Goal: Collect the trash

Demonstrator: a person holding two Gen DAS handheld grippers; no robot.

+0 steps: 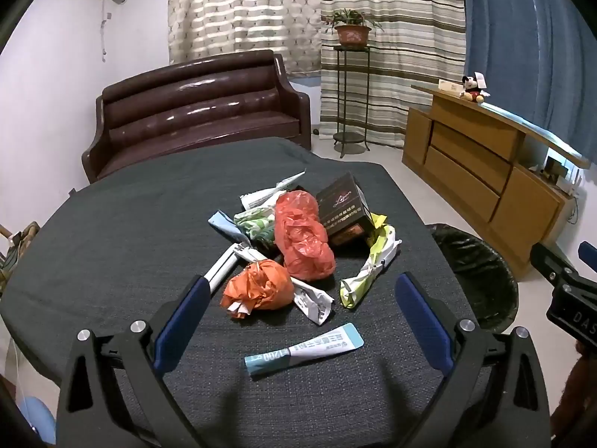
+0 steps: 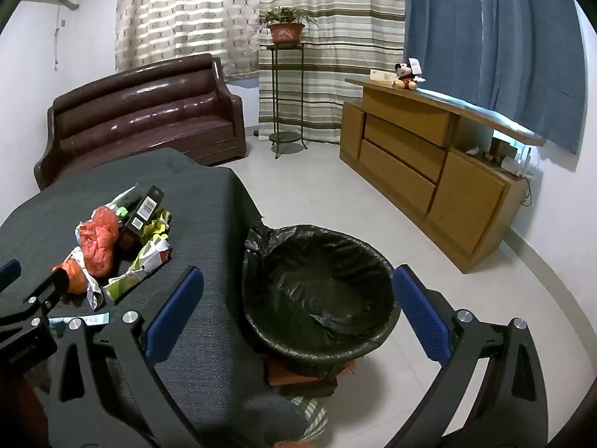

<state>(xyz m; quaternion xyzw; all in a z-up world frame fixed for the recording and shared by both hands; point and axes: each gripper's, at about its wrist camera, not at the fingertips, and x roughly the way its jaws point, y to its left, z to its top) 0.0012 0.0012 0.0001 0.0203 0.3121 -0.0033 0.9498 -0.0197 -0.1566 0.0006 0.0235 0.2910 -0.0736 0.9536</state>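
The left gripper (image 1: 298,298) is hanging wide open and empty over the dark table (image 1: 112,224), tilting down. The flat blue sachet (image 1: 304,351) is lying just below its fingertips: light, limp, best pinched across its middle. Further out, crumpled bags and cartons are waiting; the lined bin (image 2: 317,291) is sitting beneath the open right gripper (image 2: 298,298).

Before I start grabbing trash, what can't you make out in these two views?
- Bin bottom: right wrist view, lost in the dark black liner; left wrist view shows only part of its rim.
- Trash pile: left wrist view, the red bag covers whatever lies under it.
- Print on the blue-and-white sachet: too small to read.
- Right gripper: in the left wrist view, cut off by the right edge.
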